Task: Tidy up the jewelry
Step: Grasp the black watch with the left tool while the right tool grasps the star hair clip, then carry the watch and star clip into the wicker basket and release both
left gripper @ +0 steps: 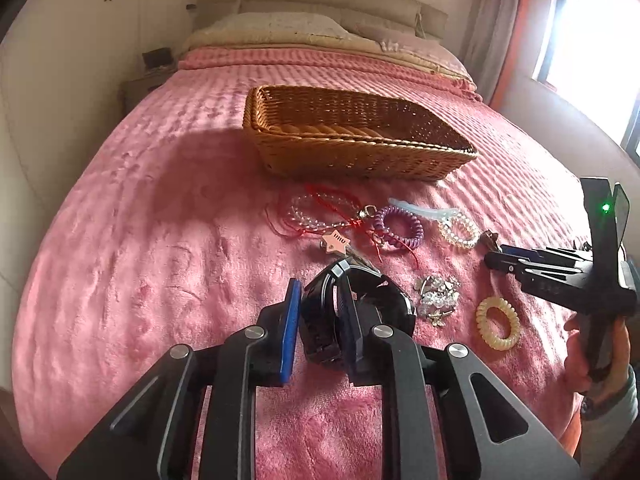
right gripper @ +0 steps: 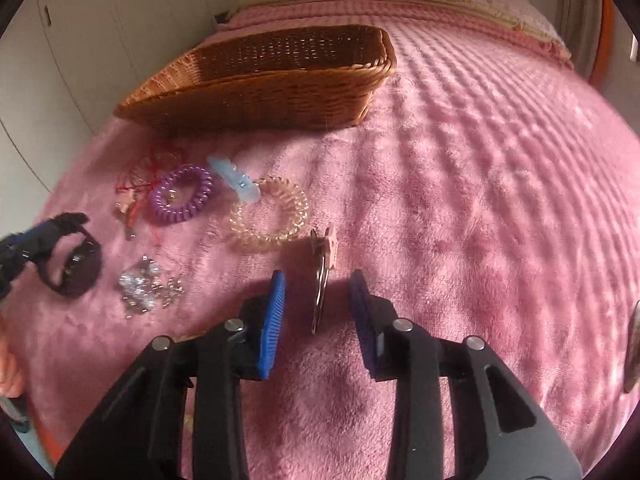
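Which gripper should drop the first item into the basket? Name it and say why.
Left. The left gripper already straddles the black watch, pads either side of its strap. The right gripper is open around a hair clip, touching nothing. The basket lies ahead.
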`<state>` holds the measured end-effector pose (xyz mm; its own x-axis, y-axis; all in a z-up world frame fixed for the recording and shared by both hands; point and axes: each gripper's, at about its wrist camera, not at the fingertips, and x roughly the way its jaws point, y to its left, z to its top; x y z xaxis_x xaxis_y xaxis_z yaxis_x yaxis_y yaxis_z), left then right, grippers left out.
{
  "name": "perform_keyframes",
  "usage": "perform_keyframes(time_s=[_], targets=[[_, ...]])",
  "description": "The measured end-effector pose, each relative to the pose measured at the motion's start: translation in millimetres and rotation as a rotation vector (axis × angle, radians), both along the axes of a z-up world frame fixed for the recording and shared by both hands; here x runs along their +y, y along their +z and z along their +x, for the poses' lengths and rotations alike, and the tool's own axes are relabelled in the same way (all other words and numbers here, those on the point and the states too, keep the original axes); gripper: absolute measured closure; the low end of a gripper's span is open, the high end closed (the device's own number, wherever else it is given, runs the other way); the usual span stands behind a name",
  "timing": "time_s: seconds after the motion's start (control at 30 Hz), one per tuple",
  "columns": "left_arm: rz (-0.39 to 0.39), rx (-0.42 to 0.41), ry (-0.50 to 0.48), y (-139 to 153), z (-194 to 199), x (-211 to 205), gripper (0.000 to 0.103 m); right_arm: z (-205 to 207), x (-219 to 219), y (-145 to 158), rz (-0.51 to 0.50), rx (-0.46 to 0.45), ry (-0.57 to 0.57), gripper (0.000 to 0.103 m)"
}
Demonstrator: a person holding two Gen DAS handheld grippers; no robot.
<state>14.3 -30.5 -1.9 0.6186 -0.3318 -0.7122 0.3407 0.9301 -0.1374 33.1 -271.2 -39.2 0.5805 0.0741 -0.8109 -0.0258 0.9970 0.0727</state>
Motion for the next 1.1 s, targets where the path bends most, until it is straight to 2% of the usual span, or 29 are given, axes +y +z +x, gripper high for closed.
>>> perform_keyframes(time_s=[0.07, 0.2, 0.23, 0.33, 0.43, 0.47, 0.53, 0.57, 0.6, 0.7, 0.8, 0.87, 0.9, 0.93, 1.03, 1.1], targets=[[-0.009, -0.006, -0.001, 2, 0, 1, 0.091, -3, 3, 6, -0.012, -0.018, -0.004, 0.099], [-0.088, -0.027, -0.024, 14, 1, 9, 0.103, -17, 7, 30, -0.008, -0.082, 0.016, 0.099], [-0.093, -0.046, -0.016, 20, 2, 10, 0.103, -18, 8, 35, -0.009, -0.095, 0.020, 0.099], [-0.068, -0.077, -0.016, 35, 9, 10, 0.103, -16, 15, 54, -0.021, -0.136, 0.040, 0.099], [-0.046, -0.039, -0.065, 35, 11, 11, 0.103, -12, 18, 54, -0.017, -0.130, 0.052, 0.099], [-0.040, -0.031, -0.076, 33, 9, 11, 0.100, -13, 17, 52, -0.010, -0.124, 0.054, 0.099], [-0.057, 0.016, -0.126, 26, 3, 11, 0.065, -16, 14, 41, 0.013, -0.105, 0.055, 0.099], [-0.071, 0.019, -0.153, 25, -2, 8, 0.059, -16, 13, 36, 0.022, -0.095, 0.051, 0.099], [-0.060, 0.010, -0.168, 25, -7, 3, 0.055, -15, 11, 33, 0.032, -0.089, 0.048, 0.099], [0.019, -0.010, -0.213, 21, -23, -20, 0.055, -17, 7, 27, 0.049, -0.075, 0.043, 0.099], [0.169, -0.065, -0.208, 8, -38, -49, 0.054, -19, 5, 24, 0.058, -0.070, 0.048, 0.099], [0.261, -0.087, -0.169, 0, -39, -61, 0.066, -19, 4, 22, 0.065, -0.066, 0.052, 0.099], [0.302, -0.081, -0.145, -5, -34, -66, 0.079, -19, 5, 22, 0.065, -0.065, 0.053, 0.099], [0.313, -0.079, -0.124, -7, -31, -64, 0.080, -19, 5, 21, 0.063, -0.066, 0.055, 0.099], [0.271, -0.059, -0.059, -4, -18, -39, 0.085, -21, 5, 20, 0.066, -0.067, 0.060, 0.099], [0.203, 0.012, -0.041, -10, -3, -13, 0.087, -21, 5, 18, 0.072, -0.065, 0.059, 0.099]])
